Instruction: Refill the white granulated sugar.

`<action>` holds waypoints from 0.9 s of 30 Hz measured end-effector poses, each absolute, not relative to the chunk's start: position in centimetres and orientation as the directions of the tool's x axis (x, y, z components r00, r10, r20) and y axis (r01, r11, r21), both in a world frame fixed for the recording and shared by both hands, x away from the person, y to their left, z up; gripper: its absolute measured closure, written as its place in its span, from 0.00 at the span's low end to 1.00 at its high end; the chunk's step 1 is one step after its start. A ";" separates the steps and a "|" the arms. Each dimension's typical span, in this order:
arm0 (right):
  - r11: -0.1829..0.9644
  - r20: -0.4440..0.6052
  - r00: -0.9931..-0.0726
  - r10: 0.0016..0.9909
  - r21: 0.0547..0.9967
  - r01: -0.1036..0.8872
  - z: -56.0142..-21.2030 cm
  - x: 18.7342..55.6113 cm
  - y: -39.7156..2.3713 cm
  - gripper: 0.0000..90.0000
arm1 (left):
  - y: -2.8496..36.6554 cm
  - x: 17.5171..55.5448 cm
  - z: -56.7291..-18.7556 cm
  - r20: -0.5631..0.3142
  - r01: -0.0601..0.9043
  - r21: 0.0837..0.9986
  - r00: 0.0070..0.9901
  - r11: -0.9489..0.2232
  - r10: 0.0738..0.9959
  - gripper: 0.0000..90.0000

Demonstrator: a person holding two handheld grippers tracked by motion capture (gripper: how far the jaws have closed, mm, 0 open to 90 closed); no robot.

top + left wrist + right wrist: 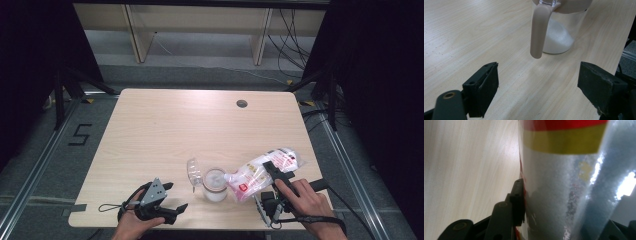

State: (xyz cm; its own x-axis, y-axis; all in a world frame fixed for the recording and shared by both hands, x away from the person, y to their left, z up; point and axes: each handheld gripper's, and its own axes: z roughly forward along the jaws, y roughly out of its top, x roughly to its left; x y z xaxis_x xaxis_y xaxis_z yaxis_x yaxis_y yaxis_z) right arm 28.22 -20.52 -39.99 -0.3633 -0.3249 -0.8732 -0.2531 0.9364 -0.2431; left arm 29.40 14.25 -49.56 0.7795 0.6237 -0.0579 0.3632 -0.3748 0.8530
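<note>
Near the front edge of the desk (200,120), toward its right corner, a clear plastic bag (260,172) of white grains with red and yellow print lies tilted. Its long axis runs from upper right down to lower left, and its lower, narrowed mouth points at the open top of a clear jar (215,185) that stands upright just beside it. The jar holds a layer of white grains at its bottom; in the left tool view a tan handle (538,30) hangs down its side from a tan rim. A clear lid (193,172) stands tipped up at the jar's left side.

The right tool (278,176) grips the bag: in the right tool view the bag fills the space between the two black jaws, and the one jaw pad in sight presses against its side. The person's right hand (306,200) holds this tool over the front right corner.

The left tool (172,197) sits near the front edge, left of the jar and apart from it, its jaws spread wide with only bare wood between them, pointing toward the jar.

Behind the jar and bag the desk is bare wood up to the back edge, where a small round hole (242,104) sits; the left half is free as well. The bag's upper end lies near the right edge.
</note>
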 end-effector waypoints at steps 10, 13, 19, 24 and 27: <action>0.937 -0.864 -0.380 -0.330 -0.250 -0.245 -40.1 28.5 -20.6 0.71 | 14.2 29.4 -49.6 -0.058 0.363 0.853 0.780 -0.375 0.624 0.19; 0.952 -0.879 -0.388 -0.277 -0.197 -0.233 -40.4 28.5 -20.8 0.71 | 14.2 29.4 -49.6 -0.059 0.364 0.853 0.779 -0.374 0.624 0.19; 0.951 -0.870 -0.399 -0.290 -0.214 -0.224 -40.5 28.8 -20.7 0.72 | 14.2 29.4 -49.6 -0.057 0.363 0.854 0.778 -0.373 0.626 0.19; 0.955 -0.872 -0.402 -0.278 -0.205 -0.215 -40.6 29.1 -20.8 0.73 | 14.2 29.4 -49.6 -0.057 0.362 0.854 0.777 -0.372 0.626 0.19; 0.957 -0.876 -0.401 -0.270 -0.198 -0.212 -40.7 29.2 -20.9 0.73 | 14.2 29.4 -49.6 -0.057 0.363 0.855 0.777 -0.371 0.626 0.19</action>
State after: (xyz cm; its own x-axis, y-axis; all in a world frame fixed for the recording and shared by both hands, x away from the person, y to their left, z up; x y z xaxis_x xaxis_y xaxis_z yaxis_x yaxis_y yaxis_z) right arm 29.22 -20.88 -40.66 -0.4008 -0.2699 -0.8755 -0.2117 0.9570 -0.1981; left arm 29.40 14.20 -49.60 0.7773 0.6264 -0.0575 0.3625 -0.3714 0.8548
